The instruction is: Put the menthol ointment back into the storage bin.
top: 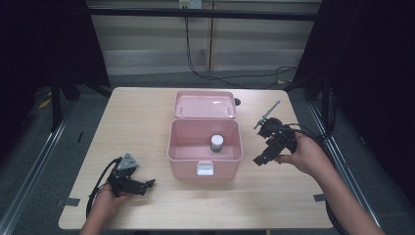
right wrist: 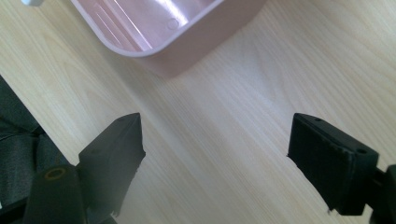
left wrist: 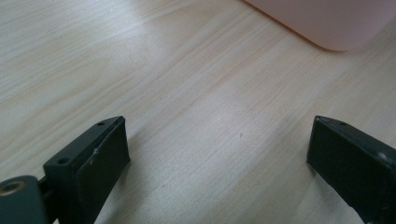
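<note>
Left gripper (left wrist: 219, 163) jaws spread wide over bare table (left wrist: 187, 93) — pink box (left wrist: 327, 18) corner beyond

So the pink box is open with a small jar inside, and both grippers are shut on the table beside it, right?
Not quite: the grippers are open, not shut. The left gripper view shows the left gripper with its jaws wide apart over bare table, and the right gripper view shows the same for the right gripper. The rest holds: in the high view the pink box is open with a small jar inside.

One pink box (top: 205, 147), one small jar (top: 216, 143), two claws, one table (top: 142, 122).
</note>
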Action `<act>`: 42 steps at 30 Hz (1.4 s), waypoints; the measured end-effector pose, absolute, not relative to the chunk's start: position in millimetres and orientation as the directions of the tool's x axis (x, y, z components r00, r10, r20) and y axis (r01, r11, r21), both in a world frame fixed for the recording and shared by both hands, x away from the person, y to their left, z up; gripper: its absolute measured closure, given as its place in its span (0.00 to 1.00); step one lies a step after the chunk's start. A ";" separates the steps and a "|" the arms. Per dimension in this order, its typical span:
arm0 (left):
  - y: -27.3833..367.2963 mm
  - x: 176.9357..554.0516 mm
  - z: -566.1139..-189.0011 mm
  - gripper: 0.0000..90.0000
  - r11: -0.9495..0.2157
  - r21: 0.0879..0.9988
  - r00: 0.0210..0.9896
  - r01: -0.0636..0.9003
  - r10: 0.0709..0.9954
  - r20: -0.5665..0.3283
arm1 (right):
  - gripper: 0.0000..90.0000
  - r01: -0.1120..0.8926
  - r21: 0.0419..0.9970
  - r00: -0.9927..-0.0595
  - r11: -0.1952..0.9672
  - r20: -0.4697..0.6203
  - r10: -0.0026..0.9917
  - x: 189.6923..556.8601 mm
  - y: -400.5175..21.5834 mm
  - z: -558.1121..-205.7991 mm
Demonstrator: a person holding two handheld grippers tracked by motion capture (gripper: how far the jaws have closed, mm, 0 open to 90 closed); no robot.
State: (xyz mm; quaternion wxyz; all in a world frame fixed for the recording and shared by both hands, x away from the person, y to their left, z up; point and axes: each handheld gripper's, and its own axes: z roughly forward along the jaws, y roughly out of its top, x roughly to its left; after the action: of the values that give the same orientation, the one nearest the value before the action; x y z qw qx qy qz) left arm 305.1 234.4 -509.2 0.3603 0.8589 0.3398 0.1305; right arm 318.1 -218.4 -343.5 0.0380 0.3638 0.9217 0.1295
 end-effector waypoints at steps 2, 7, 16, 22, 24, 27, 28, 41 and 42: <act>234.4 305.1 -509.2 0.06 -0.509 0.708 0.735 0.490 0.678 -0.021 | 0.20 0.664 0.265 -0.730 0.700 0.026 0.683 317.2 -219.8 -345.6; 234.5 305.2 -509.2 0.06 -0.510 0.707 0.736 0.489 0.677 -0.020 | 0.20 0.665 0.291 -0.727 0.687 0.044 0.685 312.2 -222.7 -352.5; 234.4 305.1 -509.2 0.06 -0.510 0.707 0.735 0.490 0.678 -0.020 | 0.20 0.663 0.304 -0.725 0.684 0.034 0.687 305.2 -230.5 -367.4; 234.8 305.0 -509.1 0.06 -0.511 0.707 0.735 0.489 0.678 -0.019 | 0.20 0.665 0.310 -0.722 0.679 0.035 0.691 299.5 -233.1 -380.0; 234.8 305.0 -509.1 0.06 -0.511 0.707 0.735 0.489 0.678 -0.019 | 0.20 0.665 0.319 -0.722 0.675 0.045 0.690 298.3 -234.0 -386.0; 234.9 304.9 -509.1 0.06 -0.511 0.707 0.735 0.489 0.678 -0.018 | 0.20 0.669 0.326 -0.717 0.668 0.049 0.695 296.6 -235.7 -397.0; 235.0 304.9 -509.1 0.06 -0.511 0.707 0.734 0.489 0.679 -0.018 | 0.20 0.675 0.326 -0.713 0.662 0.058 0.698 296.0 -236.5 -401.0; 234.9 304.9 -509.1 0.06 -0.510 0.708 0.735 0.489 0.678 -0.019 | 0.20 0.703 0.334 -0.687 0.627 0.093 0.721 289.6 -248.9 -446.2; 234.9 304.9 -509.1 0.06 -0.510 0.708 0.735 0.489 0.678 -0.019 | 0.20 0.708 0.347 -0.681 0.615 0.108 0.724 288.0 -250.1 -450.4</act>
State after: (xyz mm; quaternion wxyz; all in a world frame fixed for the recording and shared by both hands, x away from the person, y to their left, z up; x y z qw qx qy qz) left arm 304.9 234.9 -509.1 0.3600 0.8590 0.3396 0.1314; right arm 288.0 -250.1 -450.4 0.0216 0.3986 0.8983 0.1835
